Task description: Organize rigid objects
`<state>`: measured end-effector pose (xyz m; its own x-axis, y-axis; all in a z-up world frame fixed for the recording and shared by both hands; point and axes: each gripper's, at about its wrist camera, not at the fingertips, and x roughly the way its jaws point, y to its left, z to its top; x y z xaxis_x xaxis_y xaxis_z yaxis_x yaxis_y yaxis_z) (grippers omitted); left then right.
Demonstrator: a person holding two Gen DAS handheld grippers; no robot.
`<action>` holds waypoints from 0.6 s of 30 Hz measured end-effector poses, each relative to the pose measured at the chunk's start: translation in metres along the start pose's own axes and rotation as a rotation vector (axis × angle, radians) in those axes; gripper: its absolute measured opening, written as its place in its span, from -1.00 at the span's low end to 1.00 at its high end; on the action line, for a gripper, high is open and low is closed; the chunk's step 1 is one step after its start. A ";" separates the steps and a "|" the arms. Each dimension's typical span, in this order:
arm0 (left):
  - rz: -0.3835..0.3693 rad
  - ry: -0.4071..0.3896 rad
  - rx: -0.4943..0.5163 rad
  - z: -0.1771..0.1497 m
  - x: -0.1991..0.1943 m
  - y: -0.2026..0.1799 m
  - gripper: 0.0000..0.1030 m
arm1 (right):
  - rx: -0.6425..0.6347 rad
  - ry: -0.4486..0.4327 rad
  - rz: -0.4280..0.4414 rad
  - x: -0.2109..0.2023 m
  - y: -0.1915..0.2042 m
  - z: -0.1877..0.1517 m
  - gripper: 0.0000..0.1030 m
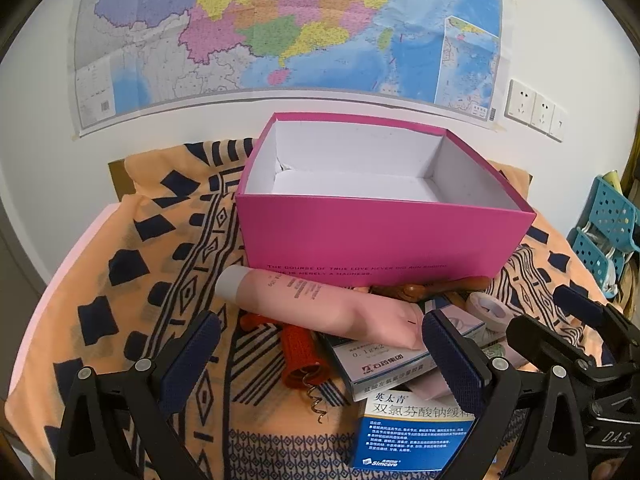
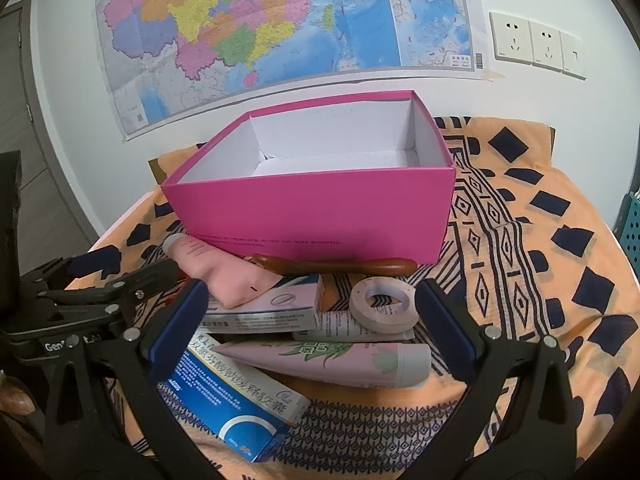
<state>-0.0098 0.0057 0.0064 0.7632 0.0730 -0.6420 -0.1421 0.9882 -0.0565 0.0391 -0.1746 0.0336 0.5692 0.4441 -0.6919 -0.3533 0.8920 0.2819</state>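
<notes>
With my left gripper (image 1: pixel 320 352) and right gripper (image 2: pixel 312 316) both spread wide and empty over the pile before the open magenta cardboard box (image 2: pixel 316 208), I'd square up on the pale paper tape roll (image 2: pixel 384 306) (topmost, unobstructed) first

A colourful map (image 1: pixel 280 28) and sockets (image 2: pixel 536 46) on a white wall (image 1: pixel 36 128).

Right gripper (image 2: pixel 312 320) gaping wide above the pile: tape roll (image 2: pixel 382 307) between its fingers, floral tube (image 2: pixel 332 362) just beneath, pink box (image 2: pixel 316 196) ahead, empty.
</notes>
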 end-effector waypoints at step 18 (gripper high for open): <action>0.005 -0.005 -0.001 0.000 0.000 0.000 0.99 | 0.007 0.002 0.026 0.002 0.002 -0.003 1.00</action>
<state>-0.0100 0.0059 0.0069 0.7655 0.0785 -0.6387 -0.1466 0.9877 -0.0543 0.0370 -0.1719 0.0312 0.5588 0.4667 -0.6855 -0.3621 0.8810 0.3045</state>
